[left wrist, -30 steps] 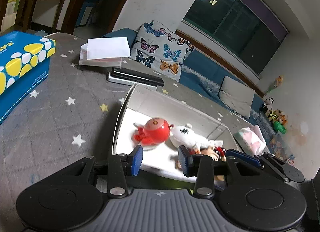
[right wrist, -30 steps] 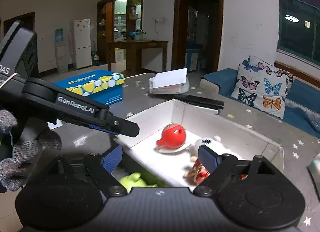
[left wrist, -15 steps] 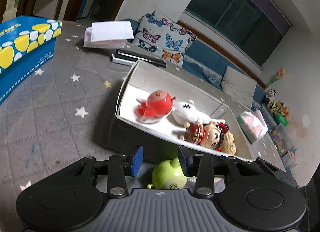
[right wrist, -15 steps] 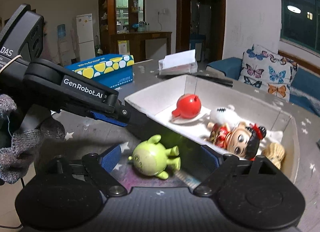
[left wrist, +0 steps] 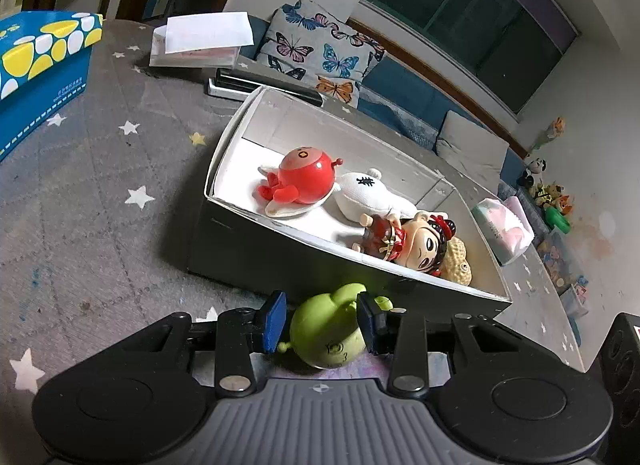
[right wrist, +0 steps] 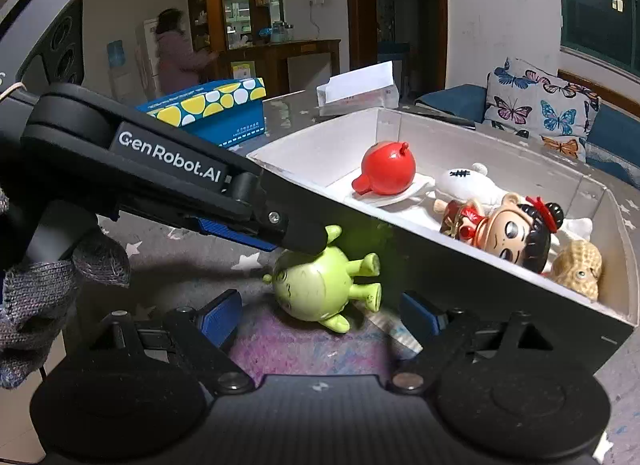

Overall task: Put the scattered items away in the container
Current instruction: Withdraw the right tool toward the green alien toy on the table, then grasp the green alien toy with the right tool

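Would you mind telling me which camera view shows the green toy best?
The right wrist view: the green toy lies nearly whole on the table beside the box, legs visible. In the left wrist view the left hand-held gripper frames it and hides its sides.

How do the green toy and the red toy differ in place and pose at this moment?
The green toy lies on the grey starred table cover outside the box, against its dark outer wall; the red toy sits inside the box. The green toy lies between the left gripper's fingers, limbs sticking sideways; the red toy rests on a white dish, no gripper near it. Both are small, round, glossy figures.
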The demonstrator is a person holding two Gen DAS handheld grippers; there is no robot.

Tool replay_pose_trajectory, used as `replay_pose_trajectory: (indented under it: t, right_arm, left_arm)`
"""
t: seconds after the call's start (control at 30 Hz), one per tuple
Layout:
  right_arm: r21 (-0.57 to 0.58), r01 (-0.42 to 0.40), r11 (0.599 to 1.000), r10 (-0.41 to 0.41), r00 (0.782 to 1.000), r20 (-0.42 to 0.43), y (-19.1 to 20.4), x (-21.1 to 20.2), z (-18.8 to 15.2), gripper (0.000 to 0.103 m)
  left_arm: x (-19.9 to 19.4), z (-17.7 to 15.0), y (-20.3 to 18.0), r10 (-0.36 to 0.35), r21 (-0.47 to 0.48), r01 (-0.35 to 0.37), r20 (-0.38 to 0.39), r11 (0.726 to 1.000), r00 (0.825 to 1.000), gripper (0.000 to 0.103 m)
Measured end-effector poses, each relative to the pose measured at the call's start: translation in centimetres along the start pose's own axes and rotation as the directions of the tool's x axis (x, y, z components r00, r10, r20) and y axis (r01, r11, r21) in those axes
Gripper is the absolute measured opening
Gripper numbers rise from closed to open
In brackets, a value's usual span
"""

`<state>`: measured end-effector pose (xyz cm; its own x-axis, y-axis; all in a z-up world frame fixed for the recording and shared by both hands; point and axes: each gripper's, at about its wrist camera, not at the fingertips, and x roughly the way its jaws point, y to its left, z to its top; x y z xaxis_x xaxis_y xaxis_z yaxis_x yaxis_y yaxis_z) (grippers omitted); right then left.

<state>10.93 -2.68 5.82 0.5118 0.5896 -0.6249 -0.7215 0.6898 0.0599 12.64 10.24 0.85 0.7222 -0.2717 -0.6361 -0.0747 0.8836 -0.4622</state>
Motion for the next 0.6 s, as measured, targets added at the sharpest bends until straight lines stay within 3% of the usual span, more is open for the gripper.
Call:
replay_pose_trajectory:
  t: [0.6]
  right_arm:
    - [0.03,-0.002,1.0,0.003,1.0,-0.01,-0.31,1.15,-0.29,0.088]
  left_arm:
    - [0.65,0.18,0.6,-0.039,-0.047,0.038,-0.02,0.998,0.999,0.041]
